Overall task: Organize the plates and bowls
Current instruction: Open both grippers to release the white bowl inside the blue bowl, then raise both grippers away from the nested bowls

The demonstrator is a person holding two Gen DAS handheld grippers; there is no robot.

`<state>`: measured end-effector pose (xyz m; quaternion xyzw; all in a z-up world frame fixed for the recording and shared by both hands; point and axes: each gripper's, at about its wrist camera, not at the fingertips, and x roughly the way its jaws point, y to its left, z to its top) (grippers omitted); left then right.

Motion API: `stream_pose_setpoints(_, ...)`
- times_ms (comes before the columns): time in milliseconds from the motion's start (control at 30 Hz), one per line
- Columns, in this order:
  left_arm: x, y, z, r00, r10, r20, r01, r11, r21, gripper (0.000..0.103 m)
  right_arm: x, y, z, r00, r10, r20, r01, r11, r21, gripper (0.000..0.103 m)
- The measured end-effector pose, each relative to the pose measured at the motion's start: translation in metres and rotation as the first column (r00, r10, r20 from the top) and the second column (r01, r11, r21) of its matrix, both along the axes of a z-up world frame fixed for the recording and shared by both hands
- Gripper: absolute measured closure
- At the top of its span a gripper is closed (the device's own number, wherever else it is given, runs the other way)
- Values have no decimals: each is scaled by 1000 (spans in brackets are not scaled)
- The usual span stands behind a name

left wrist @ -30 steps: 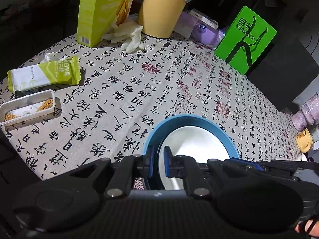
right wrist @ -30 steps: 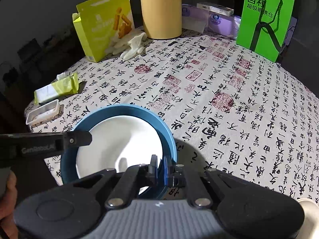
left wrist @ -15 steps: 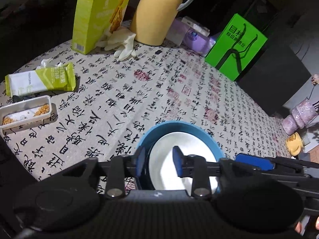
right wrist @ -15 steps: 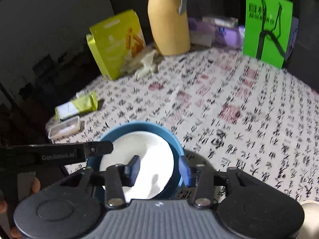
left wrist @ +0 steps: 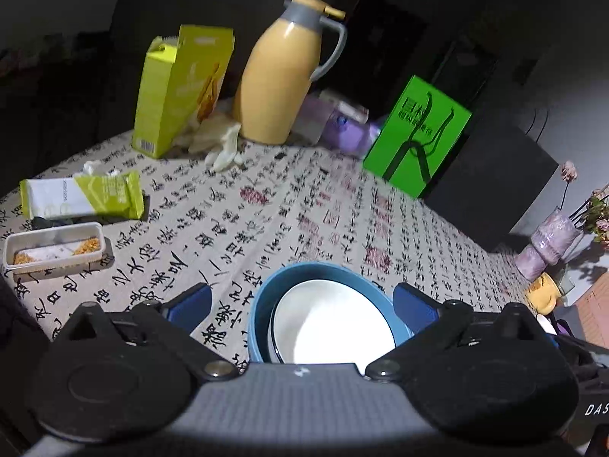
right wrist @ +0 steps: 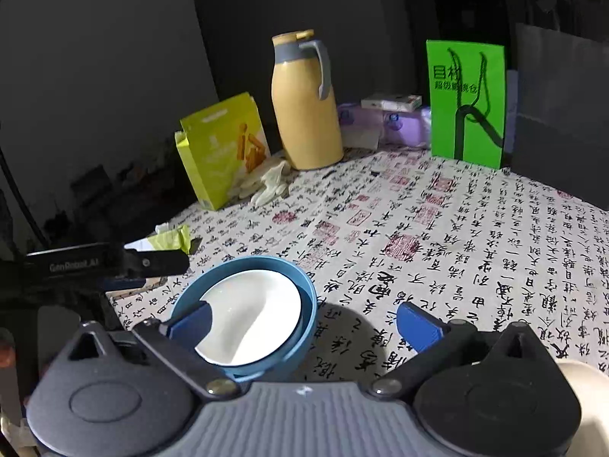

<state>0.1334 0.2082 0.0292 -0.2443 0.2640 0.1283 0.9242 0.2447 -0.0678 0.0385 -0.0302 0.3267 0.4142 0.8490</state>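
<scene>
Nearest the cameras, the left tool (left wrist: 302, 304) and right tool (right wrist: 304, 321) are each opening, jaws spread wide and gripping nothing, though the blue bowl (left wrist: 262, 297) sits between the left one's pads untouched. That bowl rests on the calligraphy-cloth counter (right wrist: 475, 247) with 1 white bowl (left wrist: 331, 323) nested inside it. Farther back stand a yellow thermos (right wrist: 304, 114), a snack box (right wrist: 224, 148) and a green bag (right wrist: 466, 103).
</scene>
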Motion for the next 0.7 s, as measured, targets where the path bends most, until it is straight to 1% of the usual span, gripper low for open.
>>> stream_pose_setpoints(100,-8,-10,-2,1000,18,23,-20,998,59,0,-7,-12,-7,1000,-25,14,24,999,35,0)
stream_pose_setpoints(233,-20,-22,-6,998,13,62,-19,994,104,0,-18,-29,-19,996,-68,59,64,996,66,0)
stream_pose_setpoints(333,-28,-28,-10,994,-1,110,-13,992,122,0,-25,-39,-27,990,-92,107,86,994,63,0)
stream_pose_setpoints(433,-35,-33,-14,989,-15,144,-4,991,132,0,-27,-53,-34,990,-104,100,96,992,82,0)
stream_pose_setpoints(700,-44,-44,-26,986,-37,164,14,989,144,0,-32,-84,-46,983,-156,99,143,982,124,0)
